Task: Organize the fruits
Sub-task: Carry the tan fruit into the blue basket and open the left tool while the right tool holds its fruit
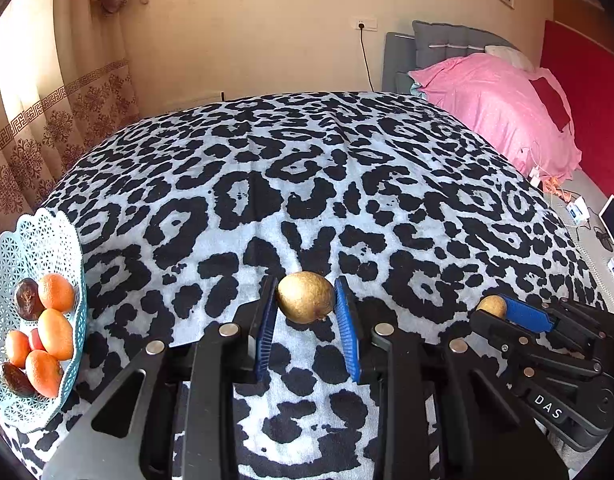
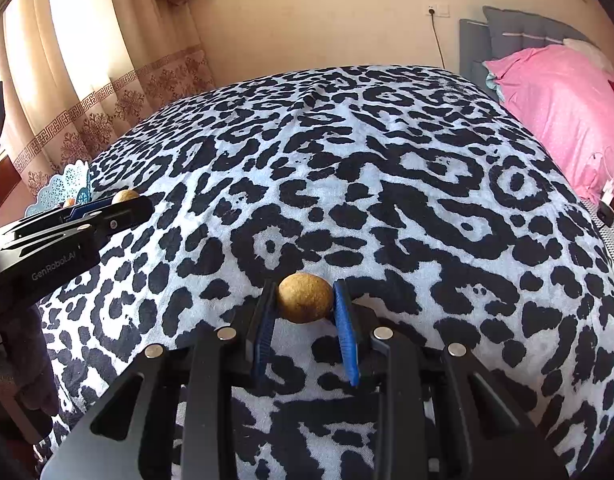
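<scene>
A: Two grippers, each clamped on a brown fruit. The left gripper (image 1: 306, 312) has its blue pads (image 1: 347, 330) pressed to both sides of a golden-brown fruit (image 1: 306, 297), held at the fingertips over the leopard-print cloth (image 1: 307, 184).

B: And the right one?

A: The right gripper (image 2: 305, 312) grasps a rougher, duller brown fruit (image 2: 304, 297) the same way, one pad (image 2: 344, 332) on each side. From the left camera it shows at the right edge, the fruit peeking out past the blue pad.

B: Does either fruit touch the cloth?

A: The views do not settle that; both sit low, just above or on it.

B: Where is the rest of the fruit?

A: In a pale blue lattice basket (image 1: 35, 236) at the left edge of the cloth, well apart from the right gripper and near the left one. It holds several orange fruits (image 1: 56, 292) and a couple of dark ones (image 1: 27, 298). A pink pillow (image 1: 491, 108) lies on the bed beyond the cloth, and a patterned curtain (image 1: 35, 140) hangs at the left.
</scene>
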Available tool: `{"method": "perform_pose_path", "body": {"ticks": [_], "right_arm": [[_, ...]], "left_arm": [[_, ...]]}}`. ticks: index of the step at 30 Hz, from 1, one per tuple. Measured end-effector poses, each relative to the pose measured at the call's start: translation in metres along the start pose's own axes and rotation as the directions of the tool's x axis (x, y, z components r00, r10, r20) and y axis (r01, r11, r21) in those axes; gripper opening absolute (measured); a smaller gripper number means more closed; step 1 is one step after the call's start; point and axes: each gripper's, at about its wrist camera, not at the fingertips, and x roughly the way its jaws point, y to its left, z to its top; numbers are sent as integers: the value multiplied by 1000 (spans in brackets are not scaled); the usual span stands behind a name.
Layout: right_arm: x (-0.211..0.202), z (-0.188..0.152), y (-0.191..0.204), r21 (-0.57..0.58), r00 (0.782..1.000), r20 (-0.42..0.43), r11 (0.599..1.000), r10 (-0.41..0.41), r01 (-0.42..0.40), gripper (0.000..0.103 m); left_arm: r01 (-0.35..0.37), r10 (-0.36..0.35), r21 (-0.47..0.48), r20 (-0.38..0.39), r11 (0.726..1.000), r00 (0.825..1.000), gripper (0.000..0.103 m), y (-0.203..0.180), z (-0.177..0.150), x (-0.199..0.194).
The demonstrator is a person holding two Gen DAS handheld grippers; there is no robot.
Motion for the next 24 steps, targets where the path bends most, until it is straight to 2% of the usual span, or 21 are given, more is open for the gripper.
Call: {"method": "perform_pose_path", "body": {"ticks": [24], "right_arm": [[-12, 3, 23, -71, 999, 16, 997, -36, 37, 29]], "left_arm": [[-18, 23, -95, 51, 995, 998, 29, 44, -27, -40]]}}
